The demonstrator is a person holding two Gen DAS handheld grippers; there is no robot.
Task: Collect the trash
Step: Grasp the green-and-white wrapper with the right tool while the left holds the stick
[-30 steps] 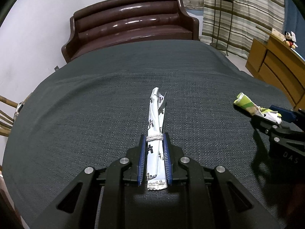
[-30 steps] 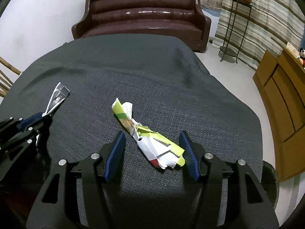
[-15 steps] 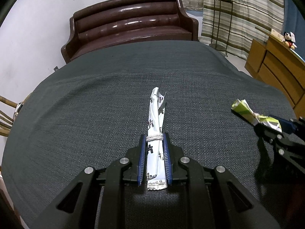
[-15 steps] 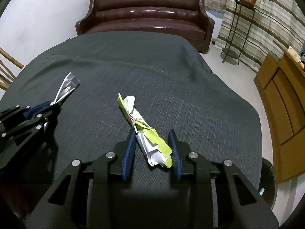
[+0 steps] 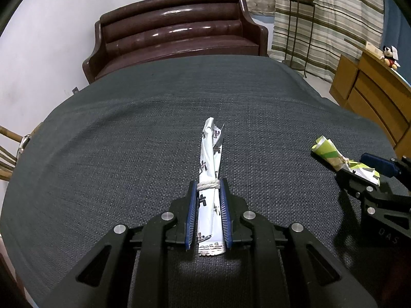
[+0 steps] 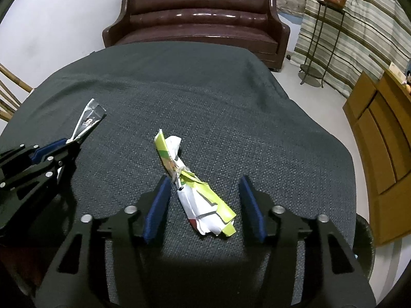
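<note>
A white printed wrapper roll (image 5: 209,148), tied with string, lies lengthwise on the dark grey tablecloth (image 5: 128,141). My left gripper (image 5: 208,183) is shut on its near end. In the right wrist view that gripper (image 6: 69,143) is at the far left, with the white roll (image 6: 88,120) sticking out ahead of it. A green and white crumpled wrapper (image 6: 197,192) rests on the cloth between the blue pads of my right gripper (image 6: 204,179). Its jaws are opening and neither pad presses on the wrapper. The left wrist view shows this wrapper (image 5: 327,150) and the right gripper (image 5: 359,168) at the right edge.
A brown leather sofa (image 5: 174,33) stands past the table's far edge. A wooden cabinet (image 6: 380,154) and a metal plant stand (image 6: 323,38) are to the right. A dark round bin (image 6: 364,243) sits below the table's right edge. A bamboo chair (image 5: 7,154) is at the left.
The right gripper's jaws narrowed around the green wrapper half a second ago and now stand wider apart again. The left gripper and its white roll have not moved.
</note>
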